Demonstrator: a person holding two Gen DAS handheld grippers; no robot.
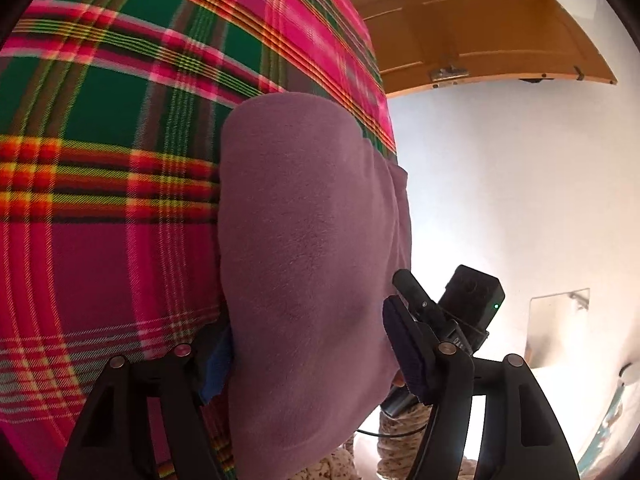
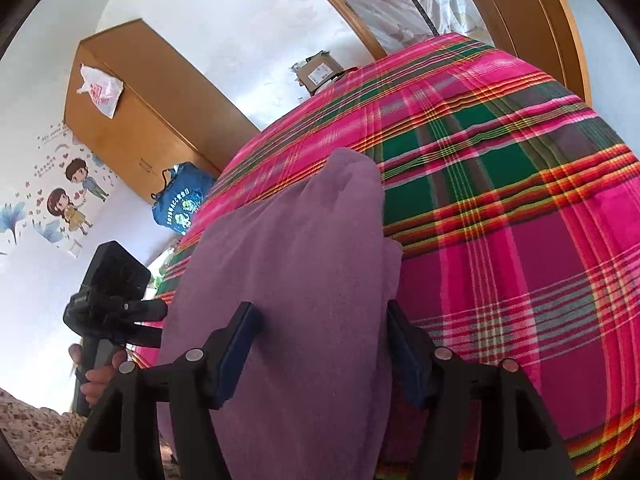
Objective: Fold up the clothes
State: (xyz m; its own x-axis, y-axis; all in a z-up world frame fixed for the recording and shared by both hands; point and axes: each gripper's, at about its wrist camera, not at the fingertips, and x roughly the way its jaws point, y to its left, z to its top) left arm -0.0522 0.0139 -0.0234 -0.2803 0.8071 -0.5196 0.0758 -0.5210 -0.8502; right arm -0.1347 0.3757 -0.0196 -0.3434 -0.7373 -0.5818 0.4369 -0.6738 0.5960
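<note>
Fingers of both the left gripper [image 1: 310, 364] and right gripper [image 2: 324, 348] stand wide, straddling the folded purple cloth [image 1: 308, 248] without pinching, letting it rest along the plaid bed's [image 1: 100, 140] edge.

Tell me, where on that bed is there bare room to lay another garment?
The plaid bedspread lies bare beside and beyond the purple cloth, away from the edge. It is crowded at the near edge, where both claws straddle the cloth.

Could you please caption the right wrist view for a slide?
Open right gripper straddling a folded purple cloth on a plaid bedspread.
</note>
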